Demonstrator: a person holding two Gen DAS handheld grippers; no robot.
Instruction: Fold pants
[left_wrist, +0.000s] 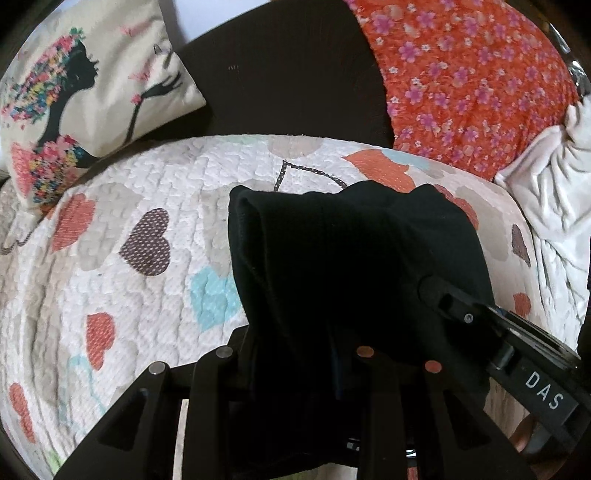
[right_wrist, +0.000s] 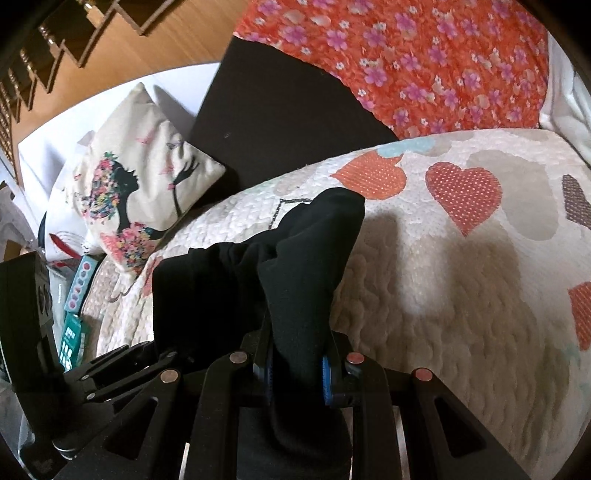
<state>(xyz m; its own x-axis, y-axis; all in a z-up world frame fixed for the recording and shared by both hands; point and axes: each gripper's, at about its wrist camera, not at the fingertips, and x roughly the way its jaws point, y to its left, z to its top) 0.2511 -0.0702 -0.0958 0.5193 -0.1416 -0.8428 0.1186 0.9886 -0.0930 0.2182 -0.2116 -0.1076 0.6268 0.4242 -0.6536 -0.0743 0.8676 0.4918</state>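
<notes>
The black pants (left_wrist: 332, 266) hang bunched between both grippers, lifted above the heart-patterned quilt (left_wrist: 129, 229). My left gripper (left_wrist: 295, 369) is shut on the pants; the cloth drapes over its fingers and hides them. My right gripper (right_wrist: 297, 369) is shut on another bunch of the pants (right_wrist: 295, 266), with the cloth pinched between its blue pads (right_wrist: 327, 380). The right gripper also shows in the left wrist view (left_wrist: 491, 325) at the right, touching the cloth. The left gripper shows in the right wrist view (right_wrist: 110, 369) at lower left.
A cream cushion with a woman's silhouette (left_wrist: 74, 92) leans at the back left. An orange floral pillow (left_wrist: 472, 74) and a white cloth (left_wrist: 546, 192) lie at the back right. A dark headboard (left_wrist: 288, 74) stands behind. Boxes (right_wrist: 77, 314) lie by the bed's left side.
</notes>
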